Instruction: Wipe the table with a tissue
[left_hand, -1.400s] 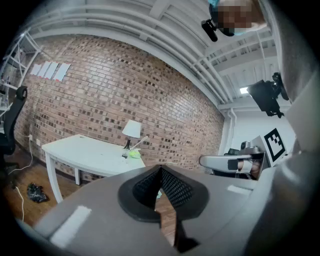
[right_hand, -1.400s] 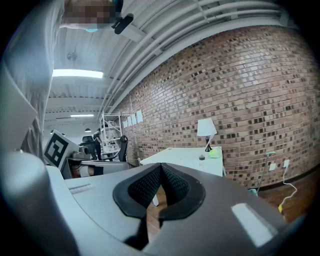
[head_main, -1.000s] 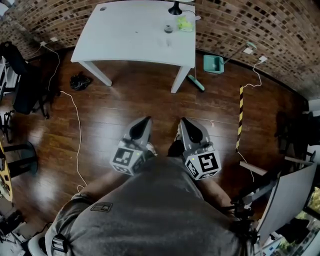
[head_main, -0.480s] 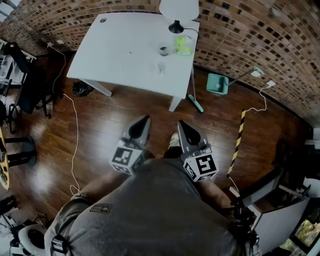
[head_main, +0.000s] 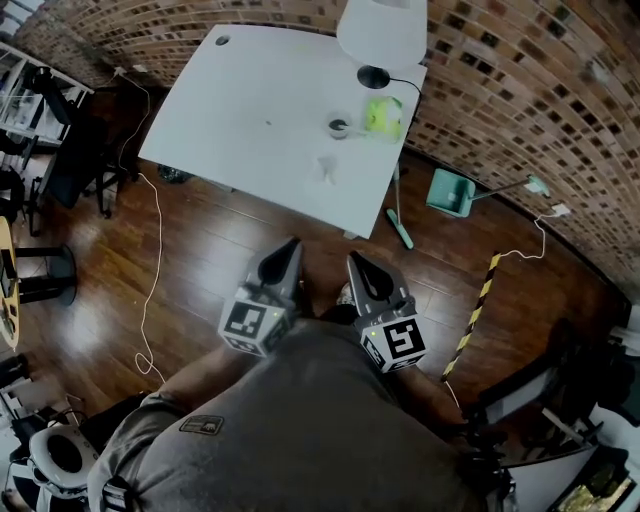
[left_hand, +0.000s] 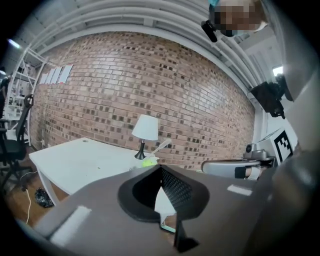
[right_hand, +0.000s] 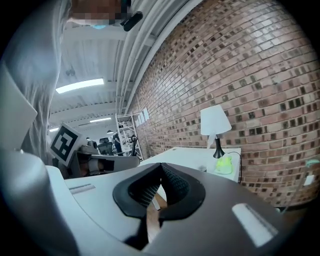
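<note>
The white table (head_main: 250, 100) stands ahead by the brick wall, and both grippers are still short of it, over the wooden floor. My left gripper (head_main: 289, 246) and right gripper (head_main: 353, 259) are held side by side in front of the person's body, pointing at the table. Each has its jaws together with nothing between them. On the table's right part lie a small pale crumpled thing (head_main: 325, 168), a little cup (head_main: 339, 127) and a bright green object (head_main: 383, 115). The left gripper view shows its shut jaws (left_hand: 161, 170) before the table (left_hand: 75, 165); the right gripper view shows its own (right_hand: 160, 167).
A lamp with a white shade (head_main: 380, 30) stands at the table's far right corner. A teal dustpan (head_main: 447, 192) and a yellow-black striped bar (head_main: 475, 300) lie on the floor to the right. A white cable (head_main: 155, 260) runs along the left, near chairs (head_main: 60, 150).
The table has drawn nearer and sits lower in the head view as the person walks towards it. Both grippers stay shut in front of the body.
</note>
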